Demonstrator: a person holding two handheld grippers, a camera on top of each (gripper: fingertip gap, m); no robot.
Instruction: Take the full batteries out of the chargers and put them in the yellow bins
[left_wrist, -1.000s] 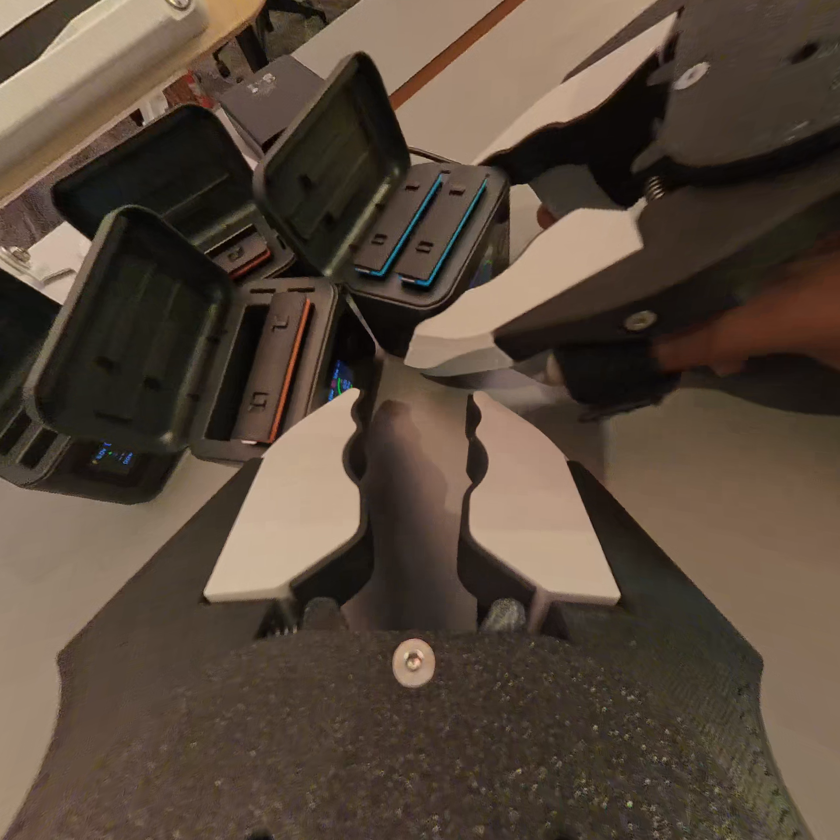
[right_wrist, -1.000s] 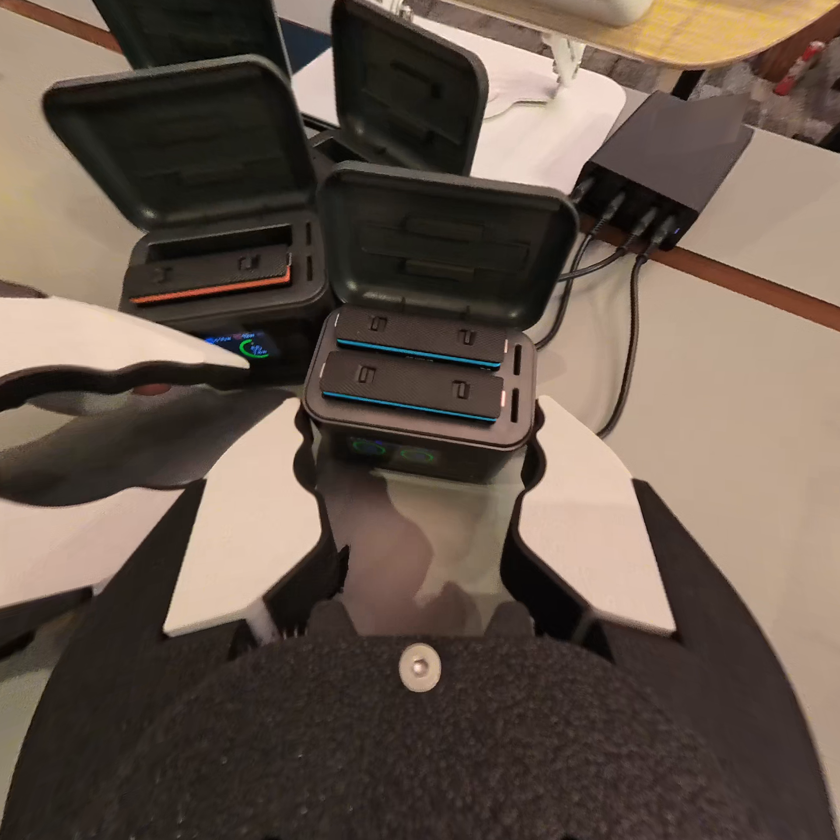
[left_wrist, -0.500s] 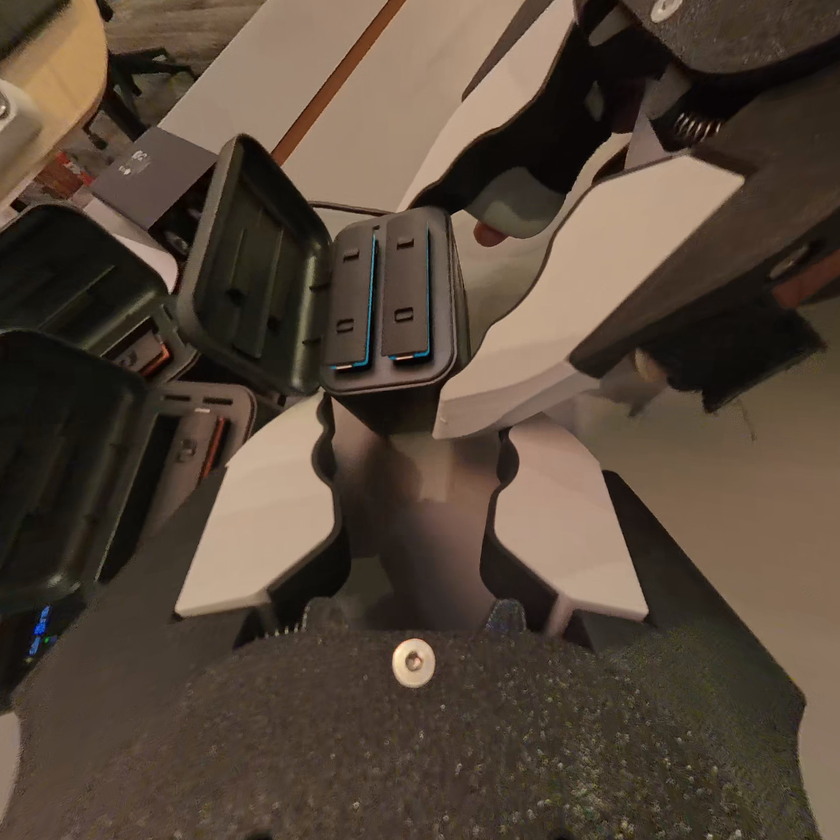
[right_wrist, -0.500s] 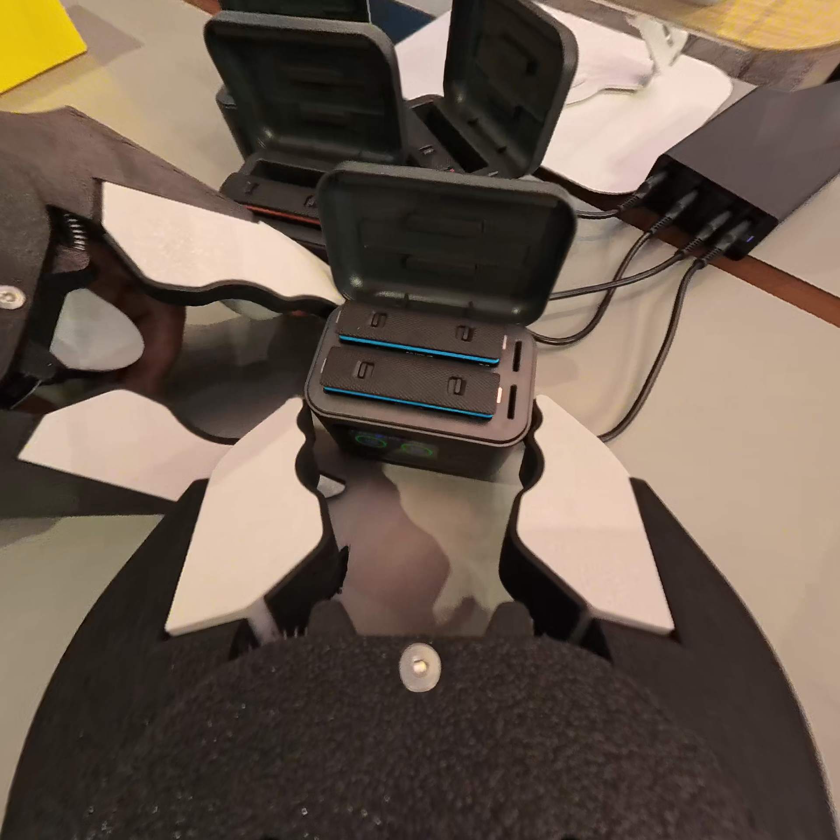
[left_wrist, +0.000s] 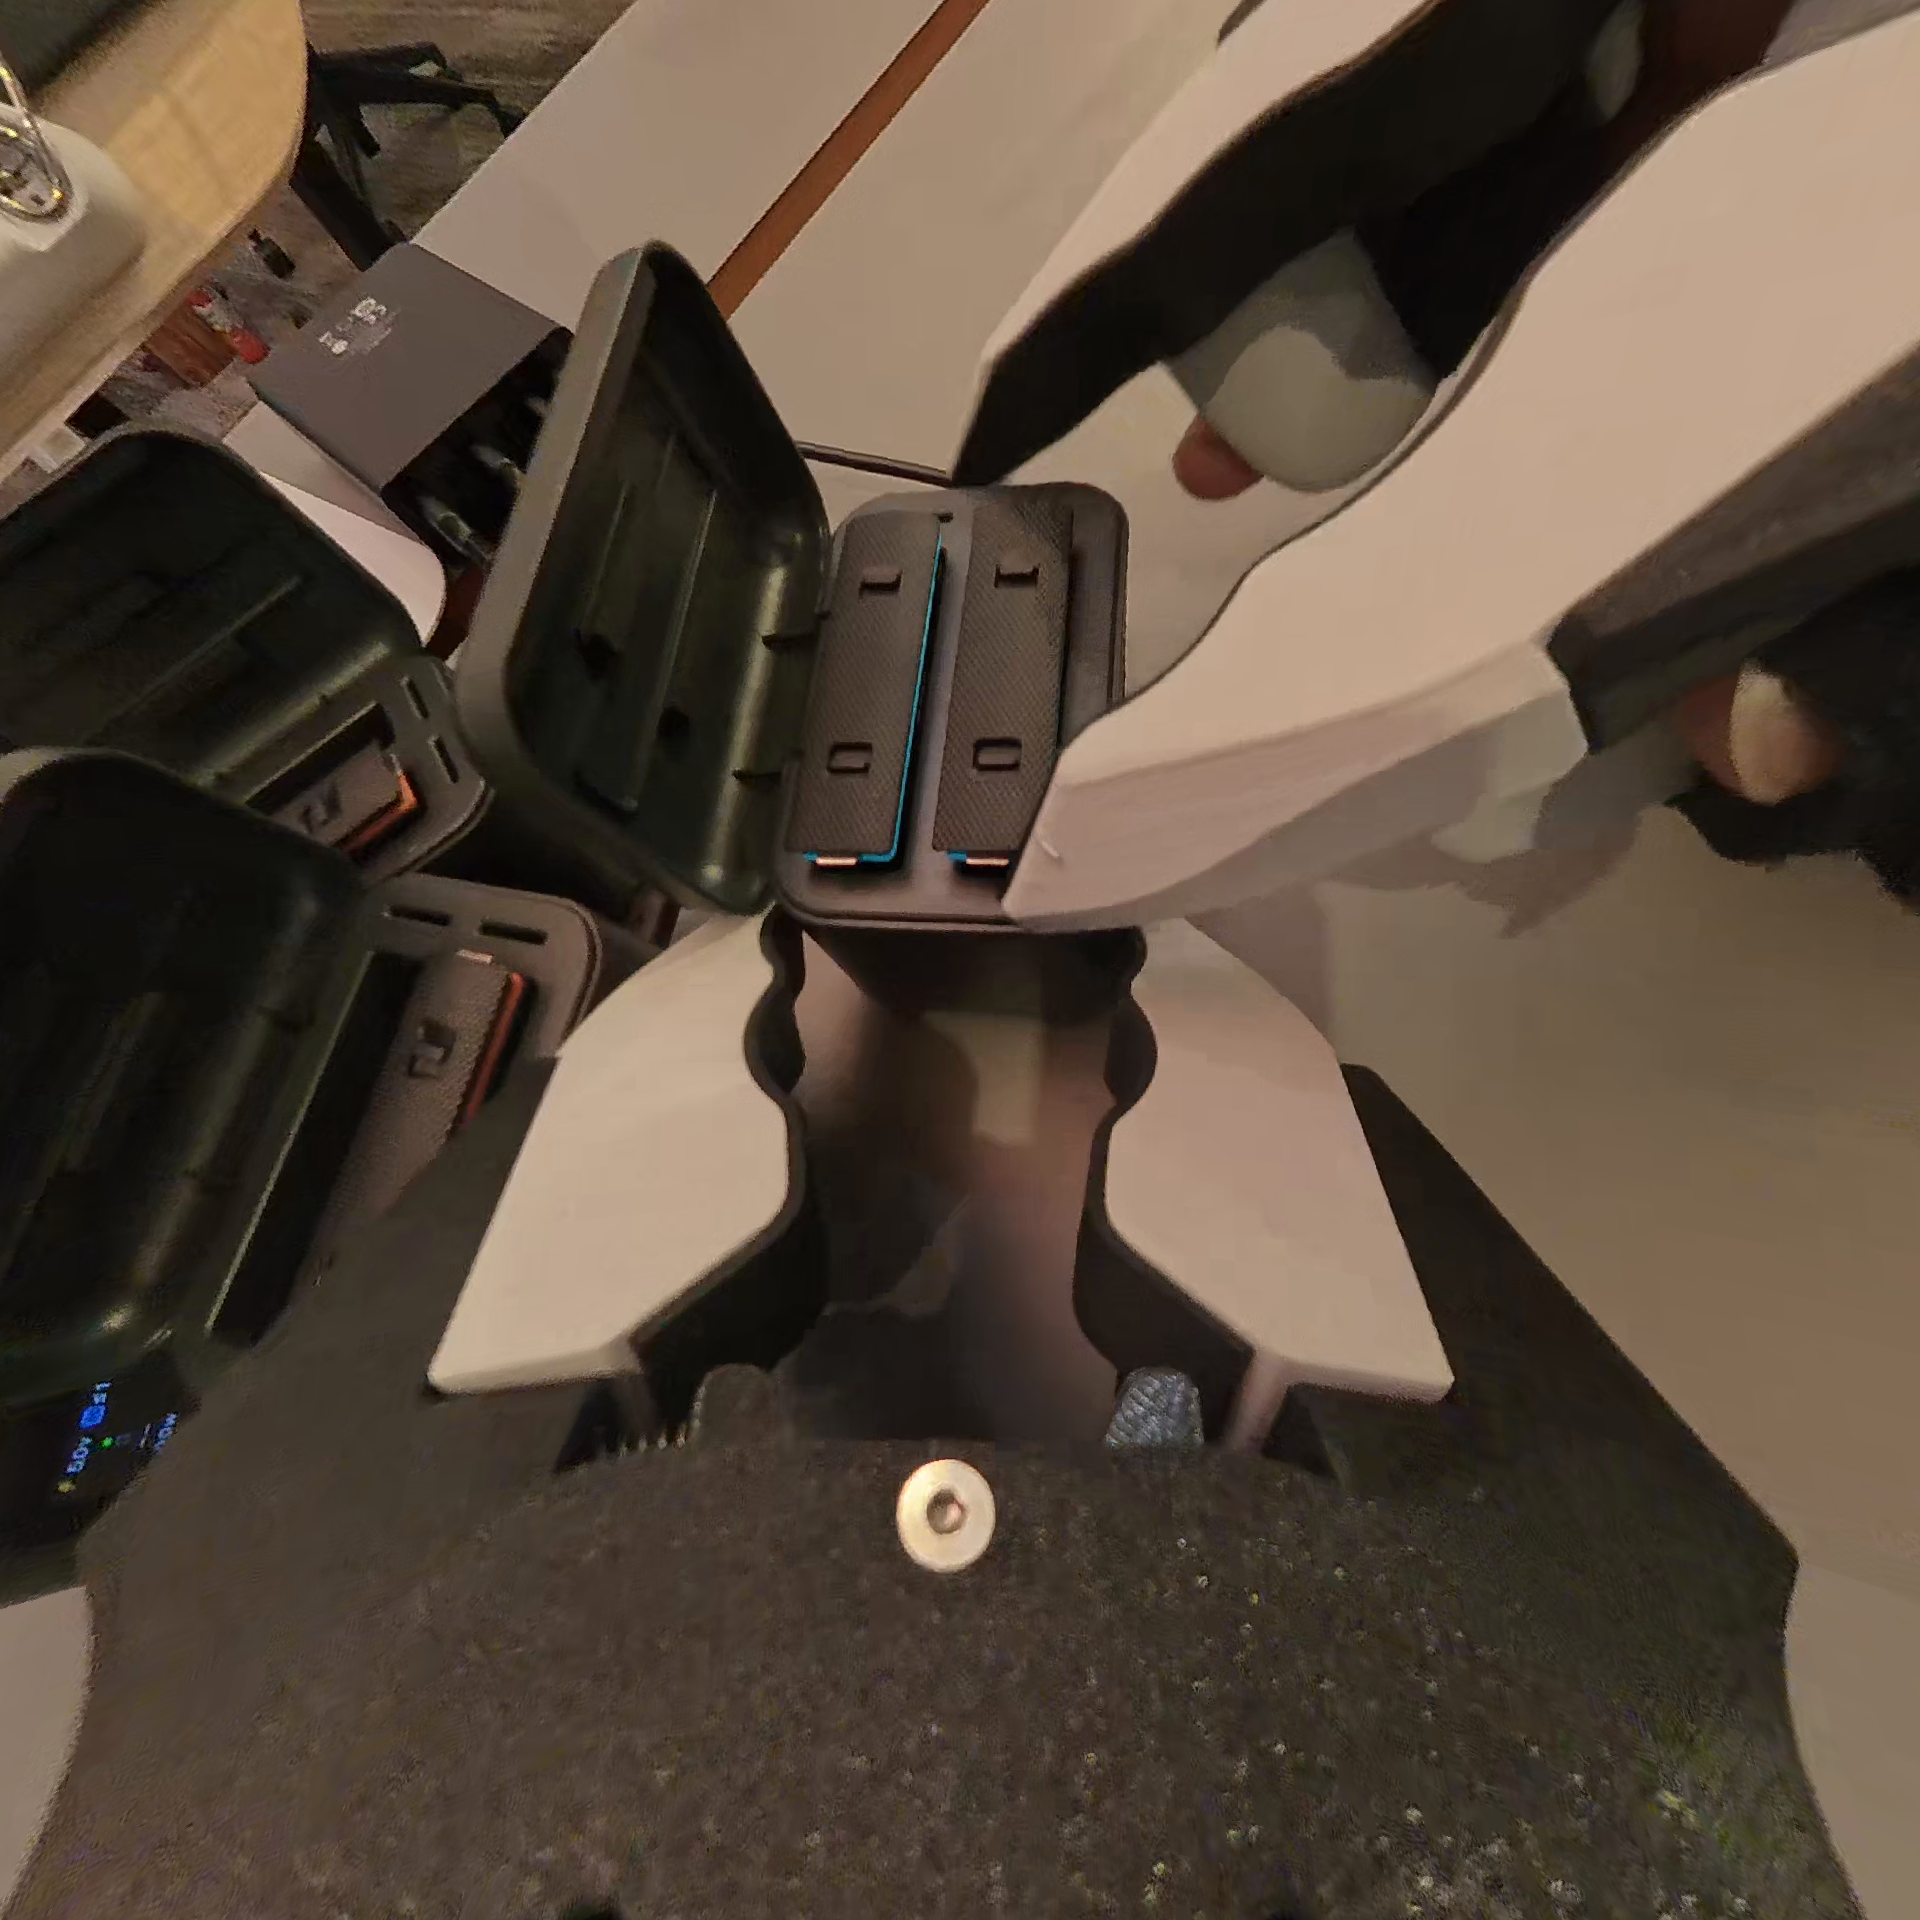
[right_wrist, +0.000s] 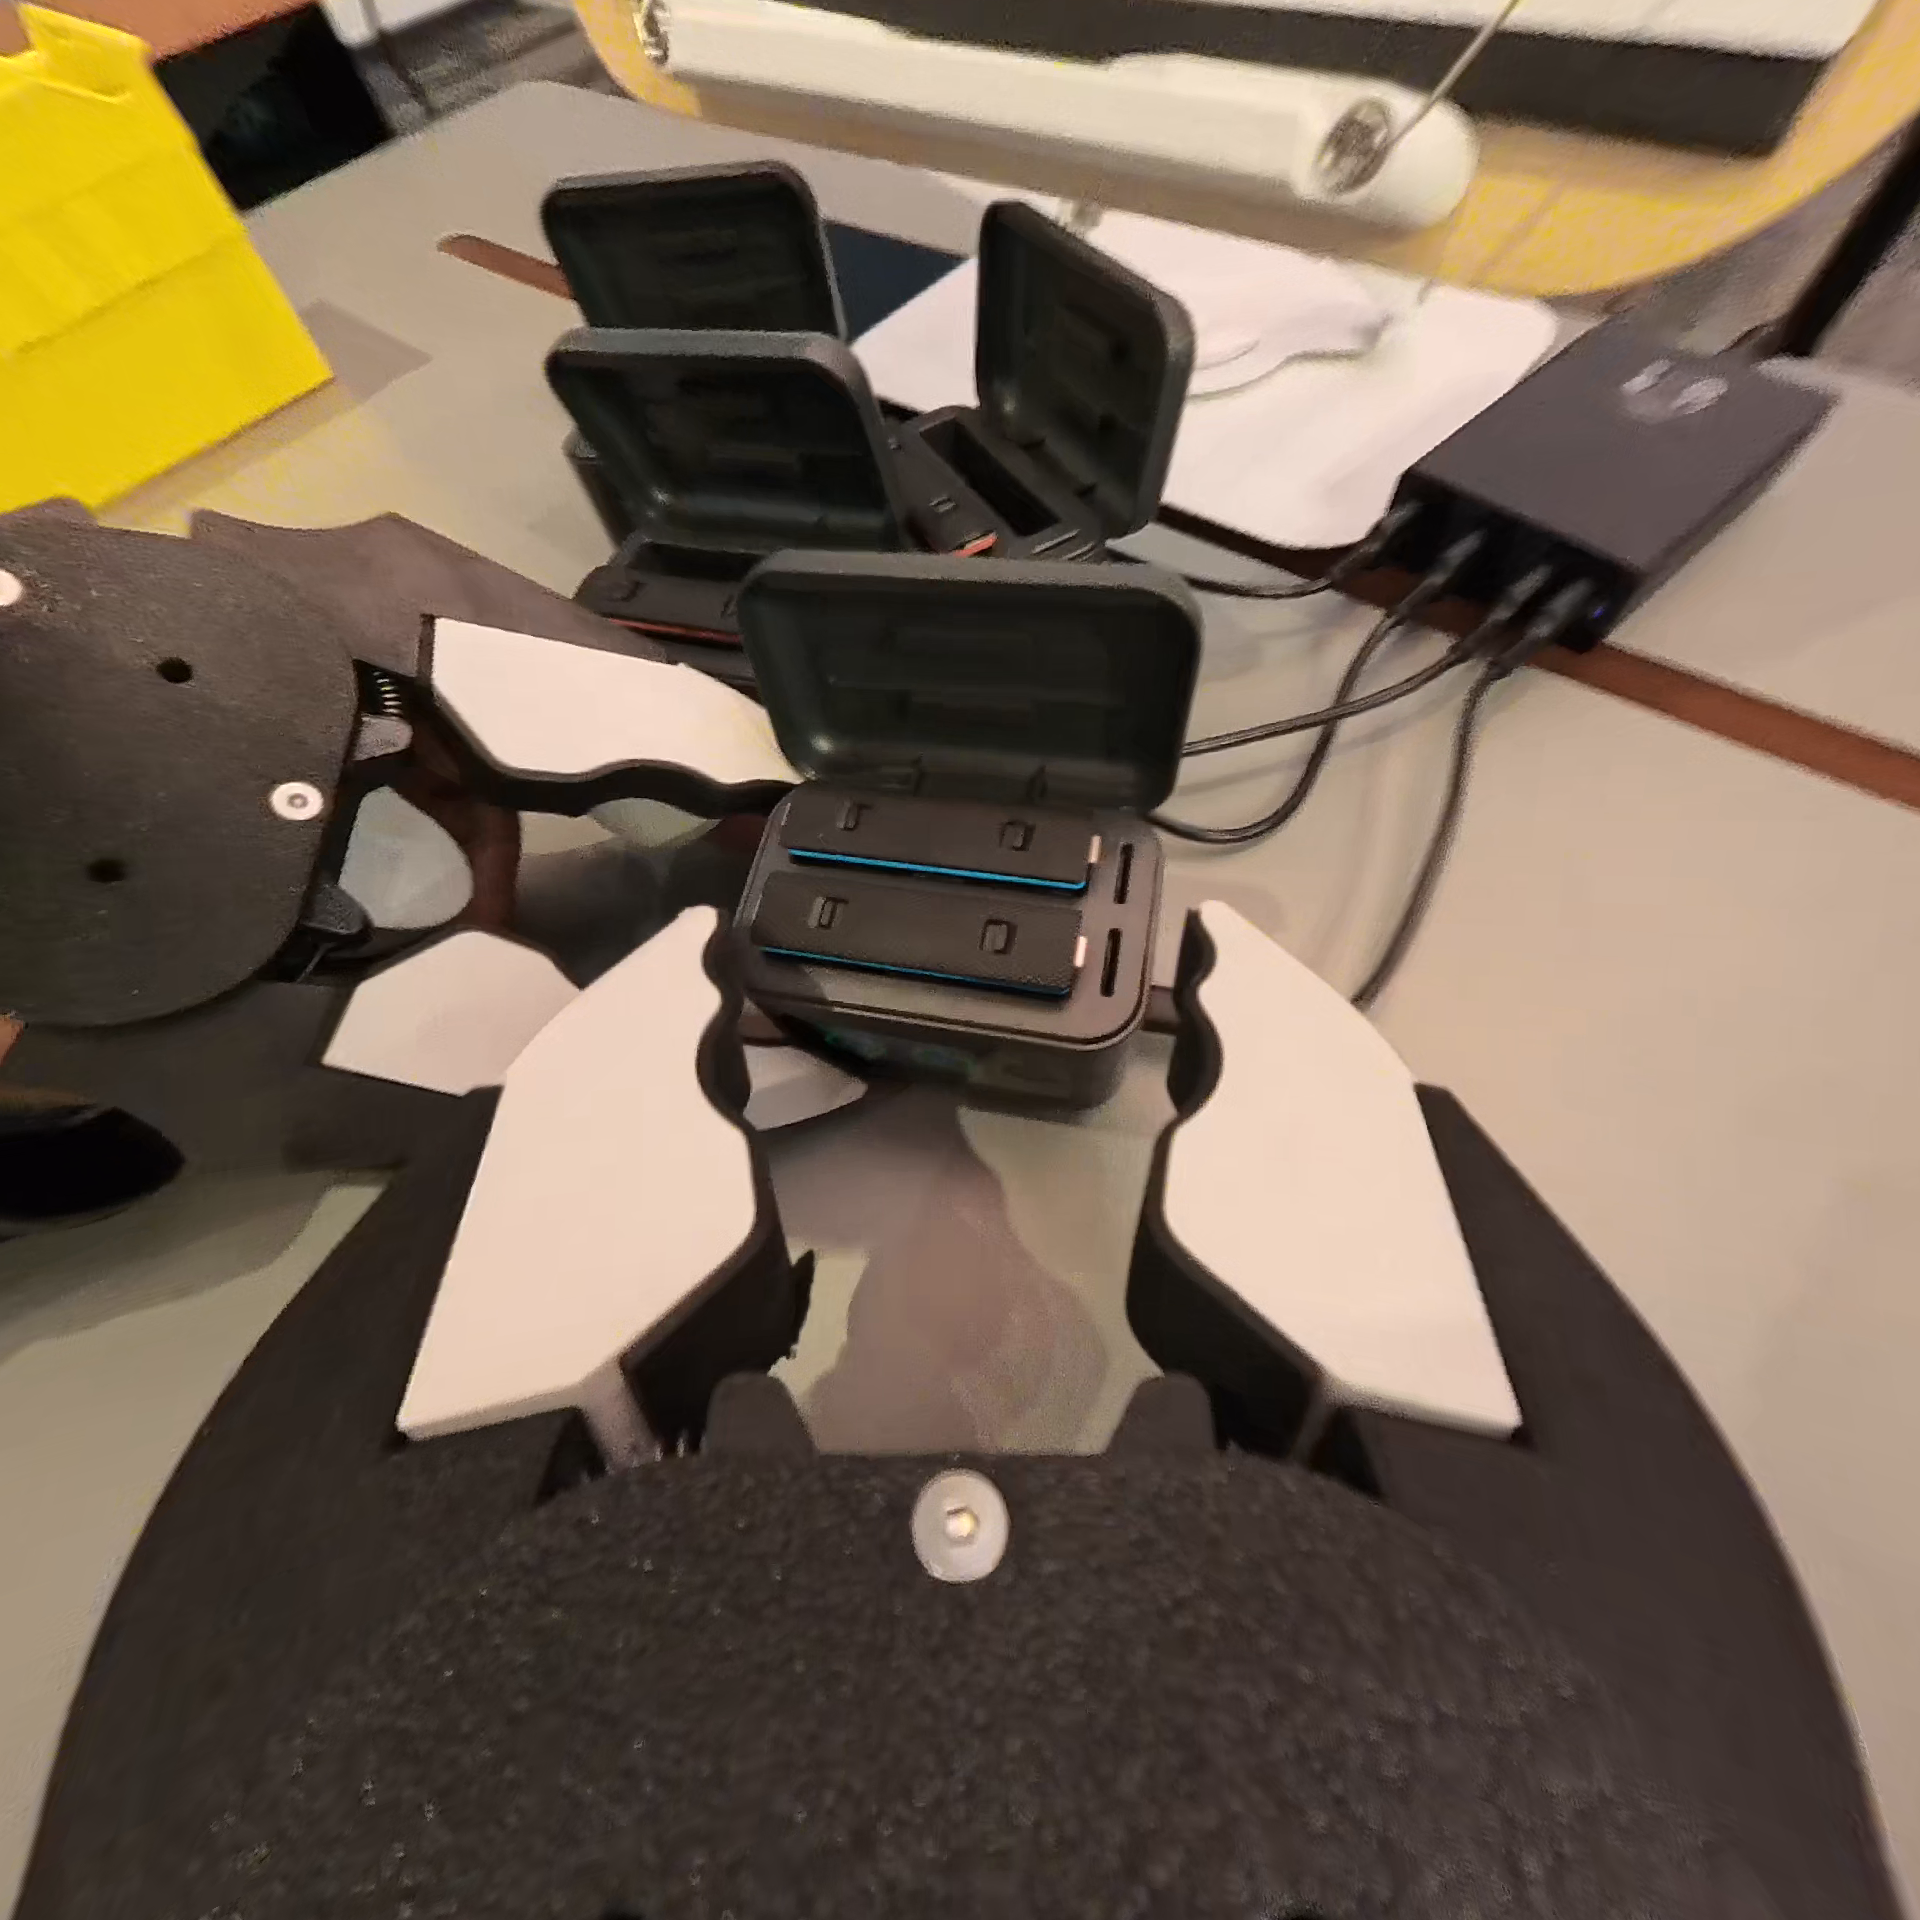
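**Both grippers at the front charger, nothing gripped yet**

Left to right in the right wrist view: bright yellow plastic bin (right_wrist: 125, 281) far left on the grey counter (right_wrist: 1621, 935), well apart from the chargers. Next, my left gripper (right_wrist: 769, 935), white-faced black fingers apart, one finger along the far-left side of the front black box-shaped charger (right_wrist: 945, 935), the other low at its front-left corner. Looks like it is bracing the body; actual contact I cannot tell.

Centre: front charger, hinged lid (right_wrist: 971, 675) upright, two black blue-edged batteries (right_wrist: 935, 847) seated side by side in their slots. Behind it, three more open black chargers (right_wrist: 727, 468); at least one holds an orange-edged battery.

My right gripper (right_wrist: 951, 971): fingers apart, straddling the front charger's near face, clamped on nothing.

Right: black cables (right_wrist: 1351, 707) run to a black multi-port power brick (right_wrist: 1600, 488).

Risks from here:
- Batteries sit close together and almost flush. A finger could catch both, or slip off the textured top.
- If the left hold is loose, pulling lifts the whole charger and drags the cables.
- The upright lid sits right behind the rear battery; a steep approach knocks it.
- Long carry to the bin; a weak pinch drops the battery.
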